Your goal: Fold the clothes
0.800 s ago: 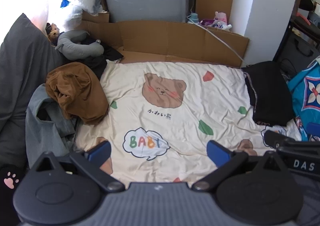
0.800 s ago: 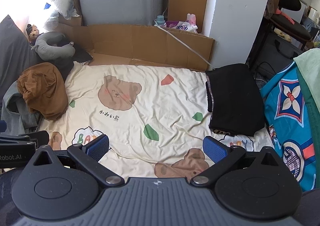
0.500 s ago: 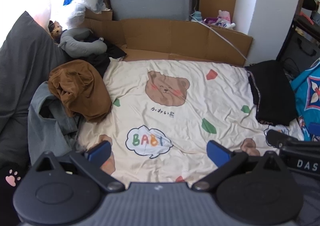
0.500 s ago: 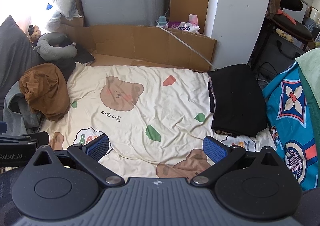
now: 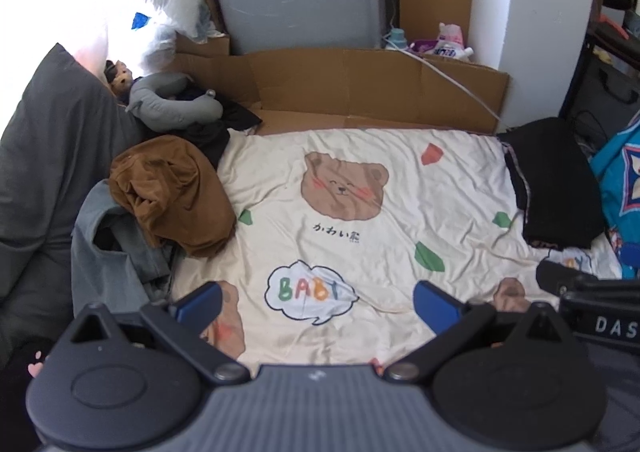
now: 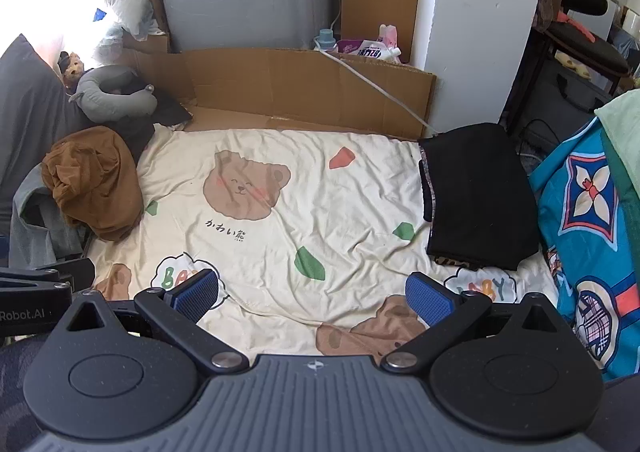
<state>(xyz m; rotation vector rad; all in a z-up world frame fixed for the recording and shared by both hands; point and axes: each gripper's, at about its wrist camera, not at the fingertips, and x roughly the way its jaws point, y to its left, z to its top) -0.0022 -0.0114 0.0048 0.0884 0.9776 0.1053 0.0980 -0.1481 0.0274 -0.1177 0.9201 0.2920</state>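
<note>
A crumpled brown garment [image 5: 172, 192] [image 6: 94, 182] lies at the left edge of the cream bear-print sheet [image 5: 360, 244] [image 6: 304, 212], on top of a grey garment [image 5: 112, 256] [image 6: 36, 224]. A folded black garment [image 5: 554, 180] [image 6: 478, 194] rests on the sheet's right side. My left gripper [image 5: 318, 304] hovers open over the near part of the sheet, nothing between its blue pads. My right gripper [image 6: 312, 298] is open too, beside it to the right and above the sheet. Both are well short of any garment.
A cardboard wall [image 5: 360, 88] borders the far side, with bottles [image 6: 368, 48] and a white cable [image 6: 380, 92] behind it. A grey neck pillow [image 5: 172, 108] and dark cushion [image 5: 44, 140] sit at the left. A bright blue patterned cloth [image 6: 588, 236] lies at the right.
Both views have shifted slightly, the scene sliding down in the frame as the grippers tilt up or draw back a little. Jaws stay wide, and no garment has moved.
</note>
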